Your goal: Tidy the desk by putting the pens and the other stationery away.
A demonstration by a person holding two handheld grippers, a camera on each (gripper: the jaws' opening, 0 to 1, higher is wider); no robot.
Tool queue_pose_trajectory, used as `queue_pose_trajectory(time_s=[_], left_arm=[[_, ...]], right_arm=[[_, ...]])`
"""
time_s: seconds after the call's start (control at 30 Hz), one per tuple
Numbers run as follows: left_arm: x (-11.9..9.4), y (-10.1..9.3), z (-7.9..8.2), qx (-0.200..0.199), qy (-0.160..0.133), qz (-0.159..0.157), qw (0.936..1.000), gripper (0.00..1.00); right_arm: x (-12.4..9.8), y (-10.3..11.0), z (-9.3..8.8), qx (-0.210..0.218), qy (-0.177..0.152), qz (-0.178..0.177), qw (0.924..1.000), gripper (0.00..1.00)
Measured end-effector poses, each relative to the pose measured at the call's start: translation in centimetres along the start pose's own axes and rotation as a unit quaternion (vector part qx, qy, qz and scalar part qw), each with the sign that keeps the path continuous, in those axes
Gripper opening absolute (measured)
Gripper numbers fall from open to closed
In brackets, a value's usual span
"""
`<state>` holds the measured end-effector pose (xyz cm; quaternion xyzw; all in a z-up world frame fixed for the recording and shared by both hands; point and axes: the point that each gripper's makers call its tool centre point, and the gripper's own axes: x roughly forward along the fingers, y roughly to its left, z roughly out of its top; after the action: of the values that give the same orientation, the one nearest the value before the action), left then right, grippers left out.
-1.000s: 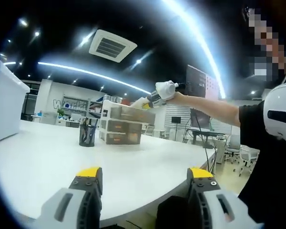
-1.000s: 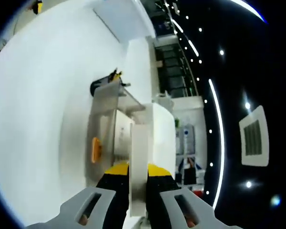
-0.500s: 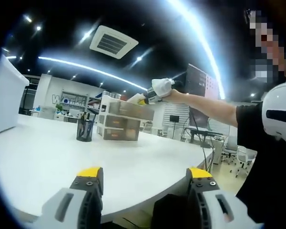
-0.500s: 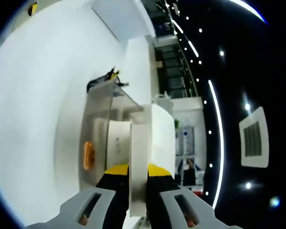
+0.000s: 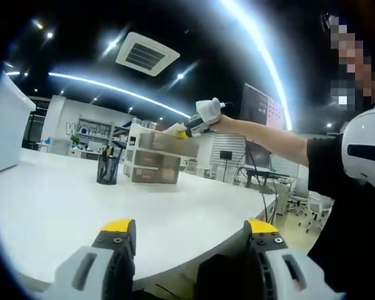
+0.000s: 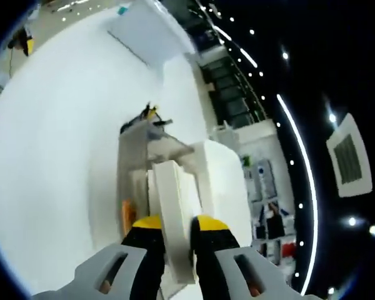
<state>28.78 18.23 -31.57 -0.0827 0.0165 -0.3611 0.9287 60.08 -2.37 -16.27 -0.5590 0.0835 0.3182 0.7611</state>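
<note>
right gripper (image 6: 173, 226) pinches a flat white box (image 6: 174, 219) edge-on between its yellow-tipped jaws, the box rising up the right gripper view and hiding what lies straight behind it; what kind of stationery it holds cannot be made out; just past it stands a set of translucent drawers (image 6: 134, 181), with an orange thing (image 6: 124, 212) blurred behind one drawer front, too vague to name; whether the box touches the drawers cannot be told; at the far end of the drawers a dark pen holder (image 6: 140, 115) pokes out, mostly hidden, with a yellow-tipped pen sticking from it; all sit on the white desk (image 6: 56, 137); left gripper (image 5: 187, 234) hovers with jaws spread wide and nothing between them, low over the near edge of the desk (image 5: 62, 212); in the left gripper view the drawers (image 5: 153, 165) and the mesh pen holder (image 5: 108, 169) stand far off, side by side; the right gripper (image 5: 197, 124) reaches in over the drawers, its tips cut off by the white box (image 5: 175, 130); a large white bin (image 5: 6, 131) is cut off at the left.
</note>
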Motion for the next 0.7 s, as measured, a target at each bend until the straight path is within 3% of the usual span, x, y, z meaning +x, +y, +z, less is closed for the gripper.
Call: queue_pose_trajectory(time_s=[0.23, 0.37, 0.47, 0.53, 0.7], left_arm=[[0.1, -0.2, 0.1, -0.003, 0.001, -0.005, 1.0000, 0.69], [0.1, -0.5, 0.3, -0.003, -0.002, -0.007, 1.0000, 0.69], [0.3, -0.7, 0.2, -0.003, 0.001, -0.009, 1.0000, 0.69], [0.4, -0.8, 0.2, -0.003, 0.002, -0.011, 0.9999, 0.69], [0.8, -1.5, 0.2, -0.003, 0.004, -0.018, 0.9998, 0.69]], right_arm=[[-0.3, -0.1, 0.6, 0.086, -0.039, 0.022, 0.9953, 0.20], [-0.7, 0.6, 1.3, 0.140, -0.070, 0.035, 0.9870, 0.23], [-1.0, 1.0, 1.2, 0.164, -0.073, 0.047, 0.9826, 0.28], [-1.3, 1.2, 1.0, 0.166, -0.071, 0.051, 0.9822, 0.34], [-2.0, 2.4, 0.8, 0.161, -0.073, 0.055, 0.9828, 0.35]])
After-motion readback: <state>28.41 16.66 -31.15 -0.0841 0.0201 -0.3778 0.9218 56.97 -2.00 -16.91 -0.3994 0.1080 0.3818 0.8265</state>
